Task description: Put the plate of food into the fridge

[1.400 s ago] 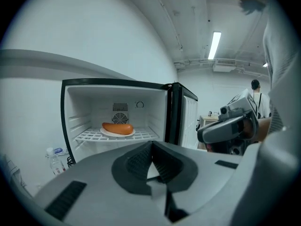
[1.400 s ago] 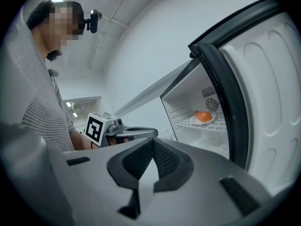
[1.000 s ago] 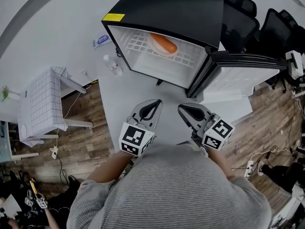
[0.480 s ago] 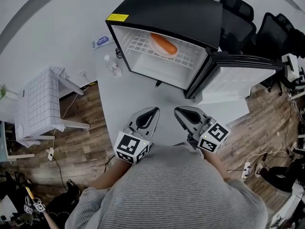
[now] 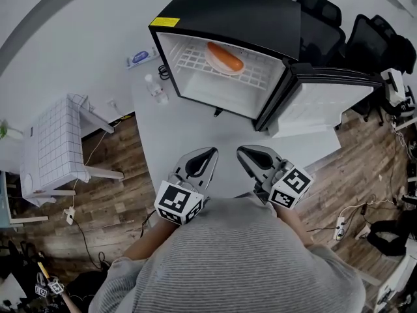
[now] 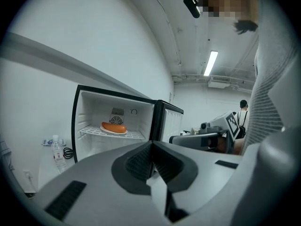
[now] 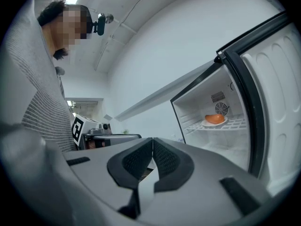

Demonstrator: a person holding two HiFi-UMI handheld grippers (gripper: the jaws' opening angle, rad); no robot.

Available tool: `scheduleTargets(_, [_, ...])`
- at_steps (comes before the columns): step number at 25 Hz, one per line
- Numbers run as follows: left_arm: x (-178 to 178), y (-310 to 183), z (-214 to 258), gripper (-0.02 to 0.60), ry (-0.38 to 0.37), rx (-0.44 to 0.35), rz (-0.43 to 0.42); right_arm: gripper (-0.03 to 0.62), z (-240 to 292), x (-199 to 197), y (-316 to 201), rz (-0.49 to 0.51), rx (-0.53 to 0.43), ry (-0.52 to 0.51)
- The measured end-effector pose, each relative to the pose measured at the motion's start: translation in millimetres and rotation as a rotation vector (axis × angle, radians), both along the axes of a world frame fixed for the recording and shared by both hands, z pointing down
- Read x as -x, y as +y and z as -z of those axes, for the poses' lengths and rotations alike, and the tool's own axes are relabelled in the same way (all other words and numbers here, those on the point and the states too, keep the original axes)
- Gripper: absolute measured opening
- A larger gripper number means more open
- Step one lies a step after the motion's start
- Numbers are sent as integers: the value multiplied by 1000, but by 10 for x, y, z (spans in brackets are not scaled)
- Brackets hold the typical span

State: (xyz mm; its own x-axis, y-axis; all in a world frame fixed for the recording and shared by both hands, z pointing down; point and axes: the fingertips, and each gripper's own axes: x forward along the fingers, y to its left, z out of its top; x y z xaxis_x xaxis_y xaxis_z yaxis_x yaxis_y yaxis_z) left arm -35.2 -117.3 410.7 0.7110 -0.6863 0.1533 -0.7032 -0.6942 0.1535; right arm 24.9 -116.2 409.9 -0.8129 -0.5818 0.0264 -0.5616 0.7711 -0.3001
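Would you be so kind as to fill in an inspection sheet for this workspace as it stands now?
Surface: grey table, bare in front of the fridge.
Job's things: plate of food on the fridge's wire shelf; door open.
Clutter: water bottle, small blue-and-white pack.
Grippers: left tool and right tool shut, empty, apart from the fridge.
Cables: black coil by the bottle; power strip on the floor.
Surroundings: wooden floor, white gridded stand, black chairs.
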Motion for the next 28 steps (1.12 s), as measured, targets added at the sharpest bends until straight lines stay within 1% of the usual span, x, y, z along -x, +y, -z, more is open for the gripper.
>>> scheduleTargets(5, [61,68,-16,11,5,12,-17,14,3,72,52,-13,0,-16])
scheduleTargets(10, [138,106,-11,11,7,8,-15,14,-8,114,95,-18,-2,-3])
scheduleTargets(13, [138,109,1,11,10,9,-17,12,-5,122,101,-16,-6,13])
scheduleTargets(28, [158,64,-8,11,22,17,-16,12,-4,136,47,-13,0,22])
